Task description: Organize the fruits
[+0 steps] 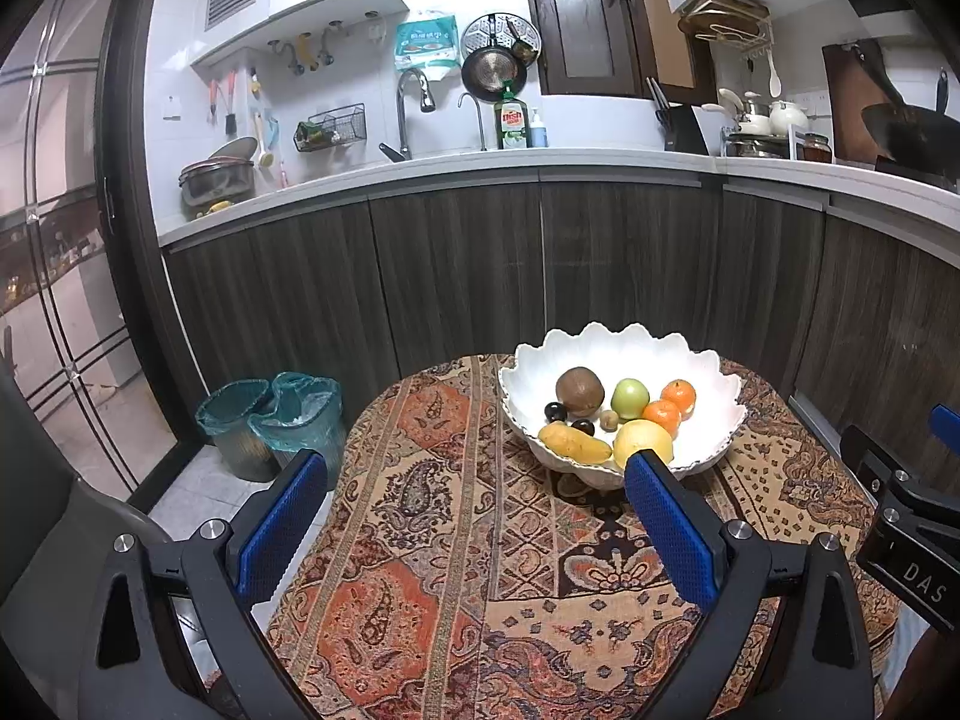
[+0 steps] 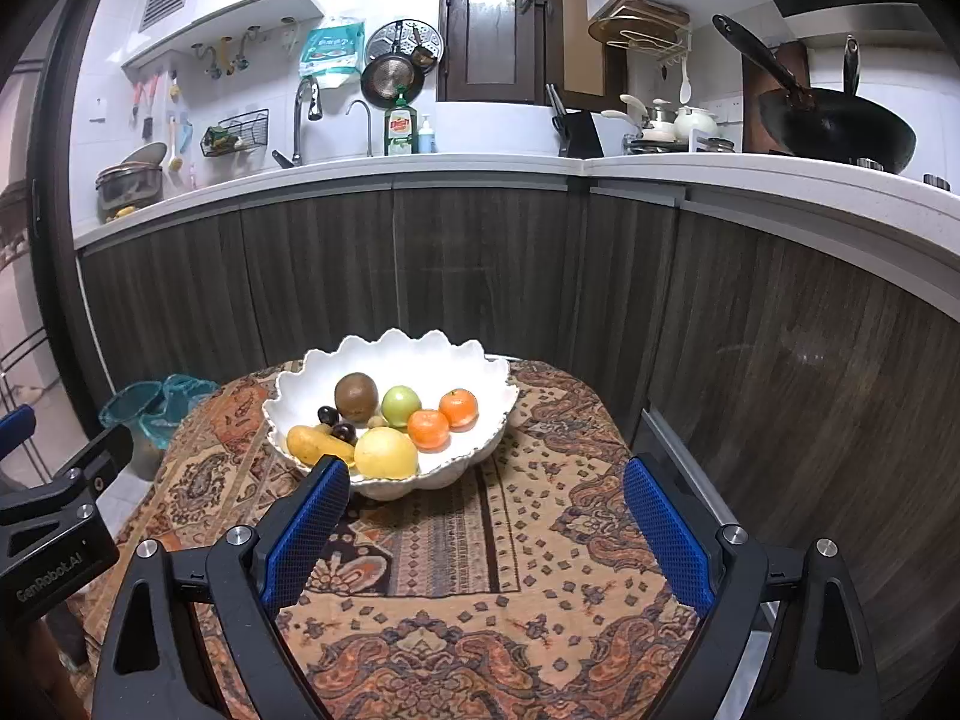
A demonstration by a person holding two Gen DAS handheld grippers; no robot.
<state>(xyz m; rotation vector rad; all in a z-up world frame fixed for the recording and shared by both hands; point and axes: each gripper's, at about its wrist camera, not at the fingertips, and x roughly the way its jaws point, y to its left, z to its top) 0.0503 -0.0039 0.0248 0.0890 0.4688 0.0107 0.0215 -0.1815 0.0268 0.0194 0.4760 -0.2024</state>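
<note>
A white scalloped bowl [image 1: 708, 444] [image 2: 480, 450] stands at the far side of a small table with a patterned cloth [image 1: 456, 540] [image 2: 510, 570]. It holds a brown round fruit [image 1: 579, 390] [image 2: 356, 396], a green apple [image 1: 630, 398] [image 2: 401, 405], two oranges [image 1: 678, 396] [image 2: 459, 409], a large yellow fruit [image 1: 639, 439] [image 2: 385, 452], a yellow mango [image 1: 573, 444] [image 2: 312, 443] and small dark fruits [image 1: 555, 411] [image 2: 343, 432]. My left gripper [image 1: 477, 474] and my right gripper [image 2: 486, 480] are open and empty, hovering over the cloth in front of the bowl.
Dark wood cabinets [image 1: 540, 276] under a white counter [image 1: 420, 165] close off the far side. Two bins with teal liners [image 1: 270, 420] [image 2: 150, 408] stand on the floor left of the table. A glass door [image 1: 54, 240] is at the left.
</note>
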